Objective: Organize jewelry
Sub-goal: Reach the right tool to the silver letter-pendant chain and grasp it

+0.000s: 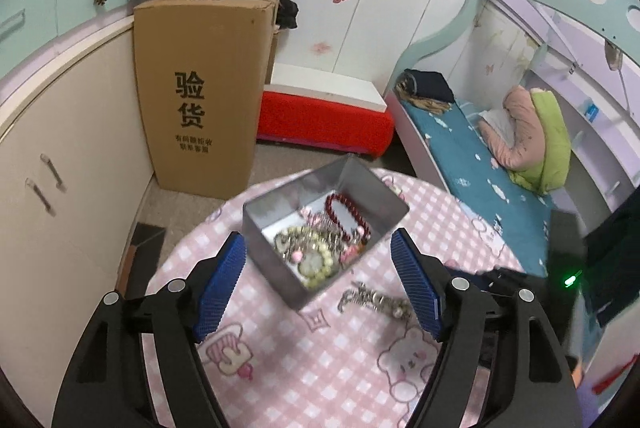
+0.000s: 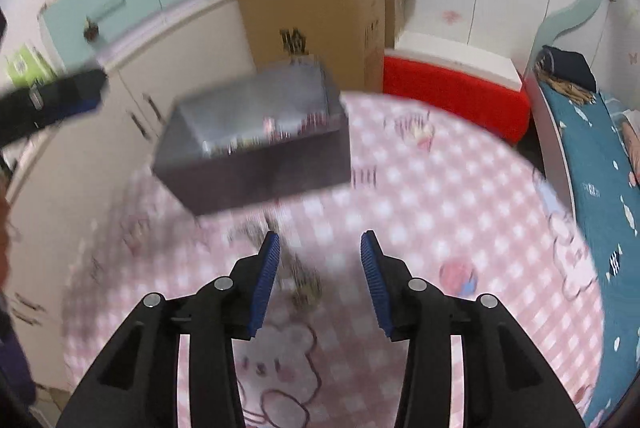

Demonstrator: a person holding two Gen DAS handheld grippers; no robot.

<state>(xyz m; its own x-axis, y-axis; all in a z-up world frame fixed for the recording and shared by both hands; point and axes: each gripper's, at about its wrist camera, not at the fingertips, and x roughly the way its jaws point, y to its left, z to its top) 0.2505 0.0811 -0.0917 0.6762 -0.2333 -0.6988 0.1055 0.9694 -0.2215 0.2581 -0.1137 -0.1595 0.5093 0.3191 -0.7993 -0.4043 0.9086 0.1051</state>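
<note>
Rectangular metal tin (image 1: 320, 224) of beaded bracelets (image 1: 320, 248), silvery chain (image 1: 376, 300) on checkered cloth (image 1: 320, 368), left gripper (image 1: 320, 264) and right gripper (image 2: 320, 268) wide.

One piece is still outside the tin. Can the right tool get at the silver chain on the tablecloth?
Probably yes: the right tool is open, the silver chain lies between its fingers, nothing covering it.

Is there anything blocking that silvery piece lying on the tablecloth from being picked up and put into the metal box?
Nothing visible does. The silver jewelry piece lies alone on the tablecloth, just in front of the open metal box, between the left gripper's open fingers.
</note>
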